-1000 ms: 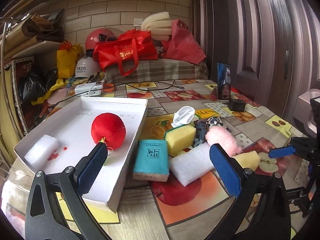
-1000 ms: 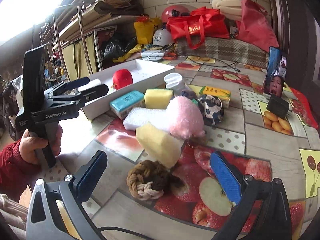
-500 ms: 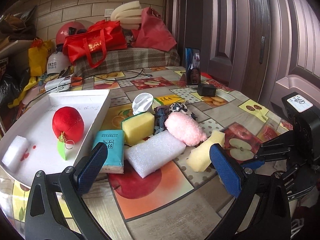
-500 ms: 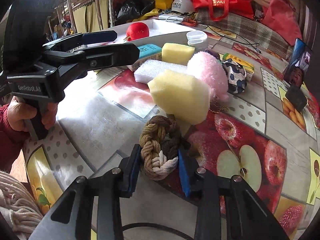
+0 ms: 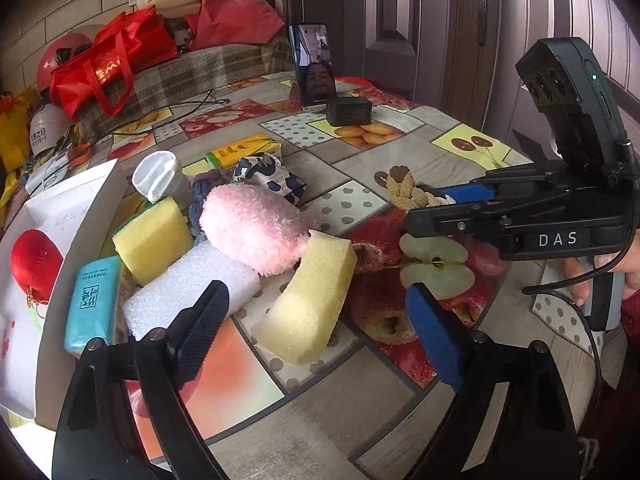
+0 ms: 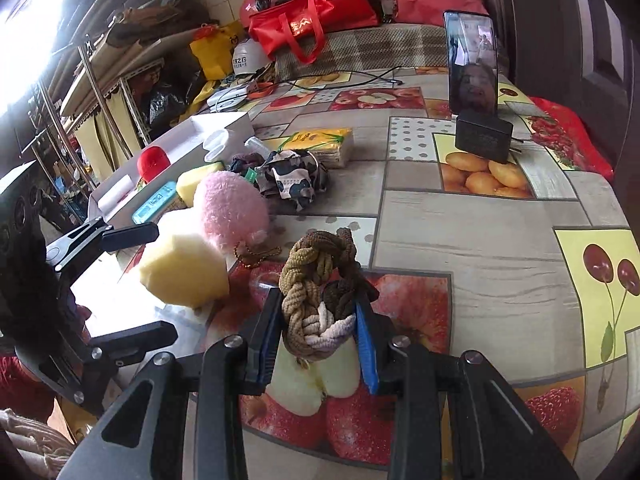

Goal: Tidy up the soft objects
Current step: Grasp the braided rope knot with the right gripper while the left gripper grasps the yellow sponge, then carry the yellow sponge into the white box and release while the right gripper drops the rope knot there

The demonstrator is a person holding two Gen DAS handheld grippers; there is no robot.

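Observation:
My right gripper [image 6: 318, 338] is shut on a brown and tan braided rope knot [image 6: 320, 284] and holds it over the table; the knot also shows in the left wrist view [image 5: 404, 190]. My left gripper [image 5: 316, 334] is open, its fingers on either side of a pale yellow sponge [image 5: 308, 300]. Behind it lie a pink plush [image 5: 252, 232], a white foam block [image 5: 192, 290], a yellow-green sponge [image 5: 154, 236] and a teal tissue pack [image 5: 92, 304]. A white tray [image 5: 52, 312] at the left holds a red plush ball [image 5: 34, 260].
A cow-print pouch [image 6: 292, 178], a yellow tissue pack [image 6: 324, 144] and a white cup [image 5: 158, 174] lie mid-table. A phone [image 6: 472, 64] stands on a black block [image 6: 484, 136] at the back. Red bags [image 6: 308, 12] and shelves [image 6: 100, 80] are behind the table.
My right gripper closed on the braided knot and lifted it to the right. My left gripper swung right from the tray to the pale yellow sponge.

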